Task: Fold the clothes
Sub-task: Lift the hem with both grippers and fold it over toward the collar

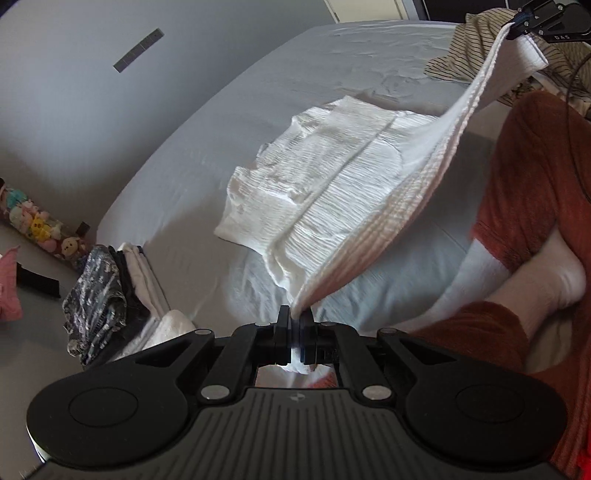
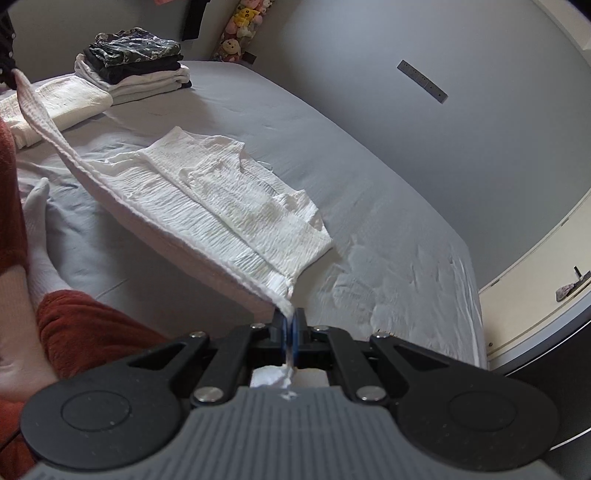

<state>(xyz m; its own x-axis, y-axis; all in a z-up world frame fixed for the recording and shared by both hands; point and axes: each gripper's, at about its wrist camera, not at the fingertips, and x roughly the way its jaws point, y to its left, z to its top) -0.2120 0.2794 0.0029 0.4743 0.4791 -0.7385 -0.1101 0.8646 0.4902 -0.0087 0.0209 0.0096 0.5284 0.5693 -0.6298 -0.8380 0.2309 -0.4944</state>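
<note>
We hold the left gripper [image 1: 295, 320] with its jaws pressed together on one corner of the white garment [image 1: 332, 177], and a small bunch of the cloth comes out behind the jaws. The right gripper [image 2: 289, 324] is closed in the same way on the other corner of the same hem, also with a little cloth pushed through behind its blue pads [image 2: 283, 334]. In the left view we see the right gripper [image 1: 517, 31] small at the top right, with the cloth hanging from it.

The garment lies on the grey bed sheet [image 1: 184, 166] in front of us. Its thick hem [image 2: 155, 225] is lifted off the bed and stretched as a long band between the two grippers, while the far part with the neck opening rests flat on the sheet. The long axis of the lifted edge runs from one gripper to the other; the body of the garment points away from us.

A pile of folded clothes [image 2: 133, 62] sits at the far corner of the bed. A striped cloth [image 1: 476, 40] is partly hidden behind the lifted hem. Our legs in red trousers [image 1: 535, 166] and a white sock [image 1: 554, 273] are cut by the picture edge, and the parts near the grippers are a little blurred
</note>
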